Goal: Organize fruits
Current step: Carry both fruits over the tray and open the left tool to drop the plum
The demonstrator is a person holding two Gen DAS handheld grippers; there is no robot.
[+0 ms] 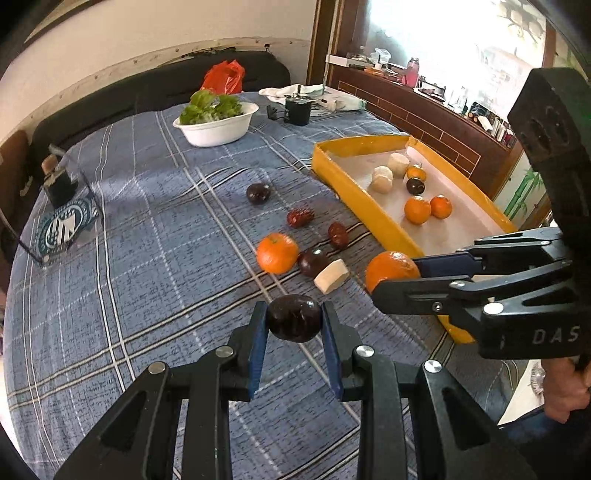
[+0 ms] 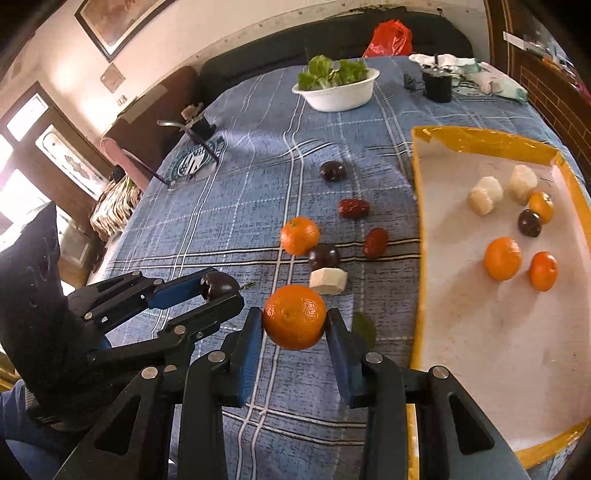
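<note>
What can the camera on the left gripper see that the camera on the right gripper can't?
Only the left wrist view shows the wooden shelf crowded with bottles beside the window, and a person's hand gripping the right gripper's handle.

Only the right wrist view shows the framed picture on the wall and the small green leaf lying on the cloth.

Both show the yellow-rimmed tray holding fruit, the white bowl of green lettuce, the left gripper shut on a dark round plum, and the right gripper shut on a round orange tangerine.
</note>
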